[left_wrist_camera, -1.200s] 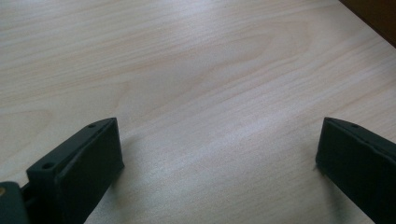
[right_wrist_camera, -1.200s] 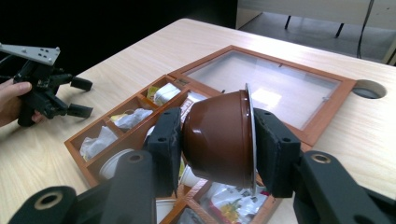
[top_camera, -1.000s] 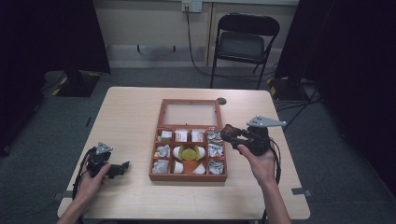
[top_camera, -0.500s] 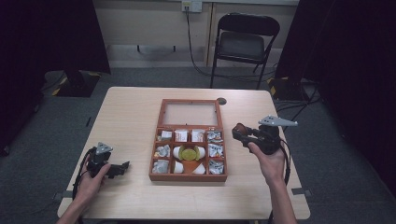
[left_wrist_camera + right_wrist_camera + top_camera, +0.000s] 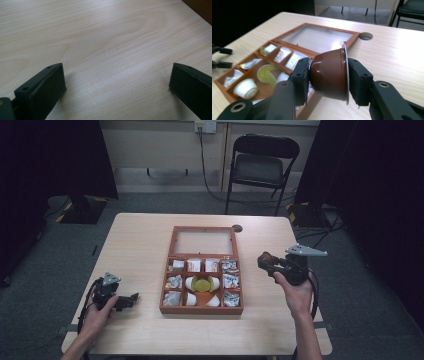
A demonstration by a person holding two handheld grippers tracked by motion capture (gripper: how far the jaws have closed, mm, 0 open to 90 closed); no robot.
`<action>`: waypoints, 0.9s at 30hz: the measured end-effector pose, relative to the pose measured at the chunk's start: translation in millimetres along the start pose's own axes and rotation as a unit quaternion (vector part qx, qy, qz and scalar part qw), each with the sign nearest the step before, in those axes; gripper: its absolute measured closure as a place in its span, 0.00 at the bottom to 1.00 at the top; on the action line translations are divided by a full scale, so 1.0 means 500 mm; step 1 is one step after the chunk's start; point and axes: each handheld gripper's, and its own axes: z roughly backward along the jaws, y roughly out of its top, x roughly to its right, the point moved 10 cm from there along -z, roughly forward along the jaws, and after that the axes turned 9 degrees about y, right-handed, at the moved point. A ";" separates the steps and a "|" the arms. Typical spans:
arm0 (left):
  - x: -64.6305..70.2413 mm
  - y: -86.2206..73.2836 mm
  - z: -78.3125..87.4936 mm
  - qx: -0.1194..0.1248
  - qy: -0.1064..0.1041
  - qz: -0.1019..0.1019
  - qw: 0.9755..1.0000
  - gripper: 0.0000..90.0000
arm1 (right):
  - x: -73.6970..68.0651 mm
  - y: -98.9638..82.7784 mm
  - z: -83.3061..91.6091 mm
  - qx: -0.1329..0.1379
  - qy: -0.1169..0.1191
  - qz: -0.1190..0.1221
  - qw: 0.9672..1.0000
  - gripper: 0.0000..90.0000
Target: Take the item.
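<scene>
Pale wood makes up the table (image 5: 140, 245), which stands on grey carpet with a black folding chair (image 5: 262, 165) beyond its far edge. From the high view, a wooden box (image 5: 202, 307) lies open at the table's middle, its glass-paned lid (image 5: 203, 241) folded flat on the far side of the compartments. Those compartments hold small packets, white pods and one yellow-lidded cup (image 5: 202, 283) near the centre. To the right of the box, well clear of its rim and above bare tabletop, the right gripper (image 5: 266, 261) points back toward the box with a brown capsule (image 5: 265, 257) at its tip. Far to the left of the box, near the table's front corner, the left gripper (image 5: 129, 299) rests low on the wood in the person's hand.

Seen from the left gripper view, the left gripper (image 5: 117, 85) has its two black jaws spread wide with bare wood grain between them and no object there; a dark corner of the box (image 5: 200, 7) shows at the upper right.

Seen from the right gripper view, the right gripper (image 5: 328, 76) is clamped on the brown capsule (image 5: 328, 73), one pad on its base and the other flat against its silver foil rim, the capsule lying sideways. Behind it sits the box (image 5: 274, 41), with its lid (image 5: 317, 37) beyond.
</scene>
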 end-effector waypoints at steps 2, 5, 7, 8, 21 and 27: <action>0.000 0.000 0.000 0.000 0.001 0.001 1.000 0.00 | 0.010 -0.006 0.001 -0.006 -0.010 0.000 1.000 0.61; 0.000 0.000 0.000 0.000 0.001 0.000 1.000 0.00 | 0.022 -0.013 0.004 -0.007 -0.016 -0.006 1.000 0.61; 0.000 0.000 0.000 0.000 0.000 0.000 1.000 0.00 | 0.027 -0.015 0.006 -0.008 -0.019 -0.006 1.000 0.61; 0.000 0.000 0.000 0.000 0.000 0.000 1.000 0.00 | 0.033 -0.019 0.007 -0.009 -0.022 -0.010 1.000 0.61; 0.000 0.000 0.000 0.000 -0.001 0.000 1.000 0.00 | 0.082 -0.077 -0.024 -0.047 -0.041 -0.025 0.998 0.61; 0.000 0.000 0.000 0.000 -0.001 0.000 1.000 0.00 | 0.092 -0.107 -0.049 -0.069 -0.041 -0.032 0.996 0.61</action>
